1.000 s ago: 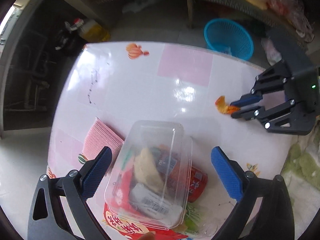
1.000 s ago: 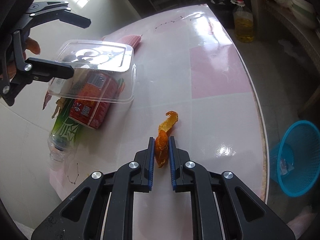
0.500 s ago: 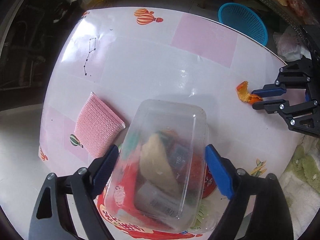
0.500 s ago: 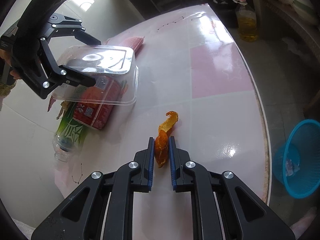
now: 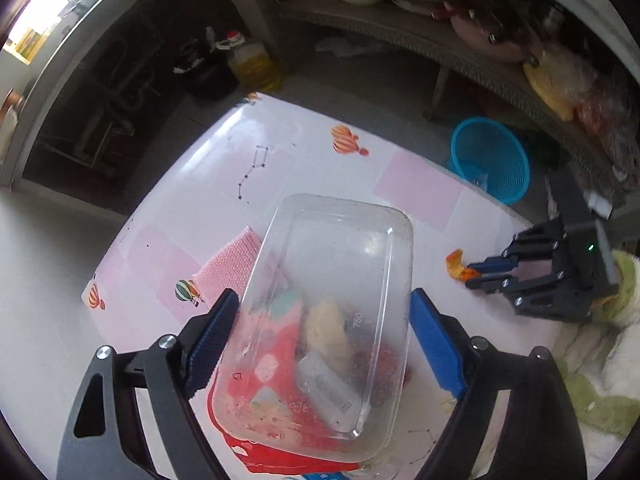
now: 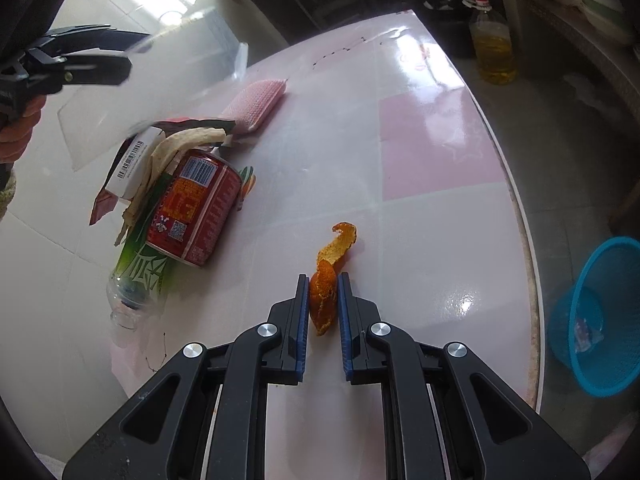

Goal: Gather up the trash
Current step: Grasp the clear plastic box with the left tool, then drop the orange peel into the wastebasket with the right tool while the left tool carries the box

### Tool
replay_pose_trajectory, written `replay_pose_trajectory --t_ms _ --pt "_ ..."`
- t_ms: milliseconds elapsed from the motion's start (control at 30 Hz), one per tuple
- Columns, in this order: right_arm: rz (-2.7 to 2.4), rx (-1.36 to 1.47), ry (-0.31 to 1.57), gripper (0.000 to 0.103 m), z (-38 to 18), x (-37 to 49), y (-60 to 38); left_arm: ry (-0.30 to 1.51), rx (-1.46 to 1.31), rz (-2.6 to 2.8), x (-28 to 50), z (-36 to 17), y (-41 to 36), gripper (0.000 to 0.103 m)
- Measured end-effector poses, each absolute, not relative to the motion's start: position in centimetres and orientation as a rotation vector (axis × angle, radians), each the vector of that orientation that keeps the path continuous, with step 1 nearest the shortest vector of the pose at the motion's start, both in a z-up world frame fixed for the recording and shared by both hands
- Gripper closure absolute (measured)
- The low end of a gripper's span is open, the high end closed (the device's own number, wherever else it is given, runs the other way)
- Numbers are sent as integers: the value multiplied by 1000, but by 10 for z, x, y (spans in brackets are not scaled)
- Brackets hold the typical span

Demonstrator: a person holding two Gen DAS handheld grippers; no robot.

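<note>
My left gripper is shut on a clear plastic container, its blue pads pressing the two long sides. The container hangs above the table, over a pile of trash. That pile holds a red can, a green bottle, a white barcoded box and torn wrappers. My right gripper is shut on a curled orange peel that rests on the table. In the left wrist view the right gripper and the peel show at the right.
A pink cloth lies behind the pile. On the floor beyond the table's curved edge stands a blue basket, and a bottle of yellow oil stands farther back. Shelves with dishes and bags run along the wall.
My left gripper closed on the clear container and lifted it off the pile, uncovering the can, bottle and box. The right gripper and the peel stayed put.
</note>
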State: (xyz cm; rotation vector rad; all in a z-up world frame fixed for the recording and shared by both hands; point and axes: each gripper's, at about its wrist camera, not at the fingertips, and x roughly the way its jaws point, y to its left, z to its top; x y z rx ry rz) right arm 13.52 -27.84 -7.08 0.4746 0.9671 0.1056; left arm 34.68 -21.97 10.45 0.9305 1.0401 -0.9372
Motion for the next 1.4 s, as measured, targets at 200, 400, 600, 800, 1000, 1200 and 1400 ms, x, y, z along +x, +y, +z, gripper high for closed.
replay_pose_trajectory --t_ms 200,400,600,800,1000,1200,1400 --pt "99 507 959 91 -69 128 -284 1010 503 -904 339 147 -177 19" --pt "81 547 943 92 -63 115 -292 1006 242 -931 298 138 -159 19" --pt "50 596 918 92 -57 91 -305 1003 126 -1007 255 108 -168 20" --pt "13 673 860 92 -48 61 -326 1072 106 -1070 232 78 -199 20" --pt "-85 715 806 92 -39 25 -361 1074 140 -1096 210 62 -245 20" --pt "-253 788 776 92 -50 -26 -409 1091 225 -1125 186 41 -303 19" --pt "-453 891 783 92 -81 -74 -456 1151 317 -1146 158 6 -374 19"
